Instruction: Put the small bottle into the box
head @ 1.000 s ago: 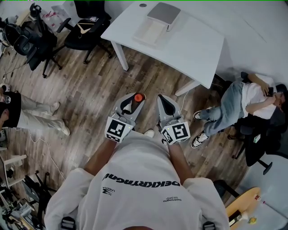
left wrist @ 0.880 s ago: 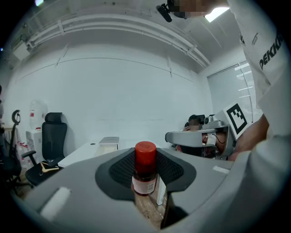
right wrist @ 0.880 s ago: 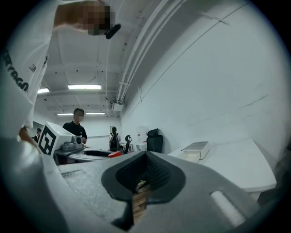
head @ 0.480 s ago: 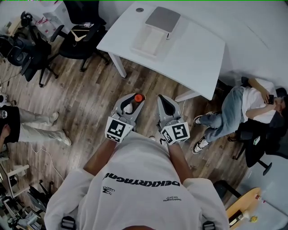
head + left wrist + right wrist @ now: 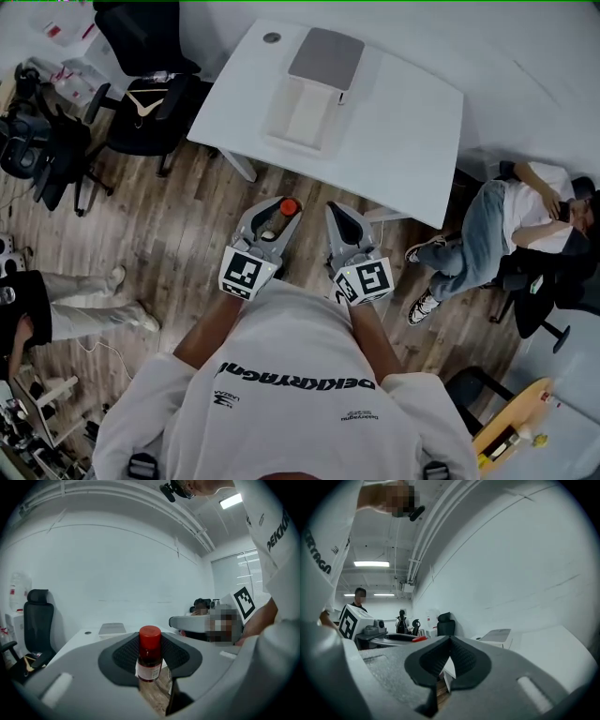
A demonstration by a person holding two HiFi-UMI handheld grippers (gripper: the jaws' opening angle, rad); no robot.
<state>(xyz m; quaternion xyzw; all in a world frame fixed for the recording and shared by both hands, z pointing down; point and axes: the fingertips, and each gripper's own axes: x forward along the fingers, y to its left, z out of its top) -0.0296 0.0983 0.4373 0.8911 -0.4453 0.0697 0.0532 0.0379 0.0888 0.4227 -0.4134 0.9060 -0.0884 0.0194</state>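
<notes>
White table [image 5: 412, 122], black office chair [image 5: 164, 122], wooden floor [image 5: 178, 225], person reclining at right [image 5: 506, 216]

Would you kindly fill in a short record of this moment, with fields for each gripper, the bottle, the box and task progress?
left gripper: shut on the small bottle, gripped by its body
right gripper: jaws together, nothing between them
small bottle: red cap uppermost, label on the body, carried short of the table
box: white, open, on the white table ahead, with a flat grey thing at its far end
progress: bottle in hand, not yet in the box
</notes>
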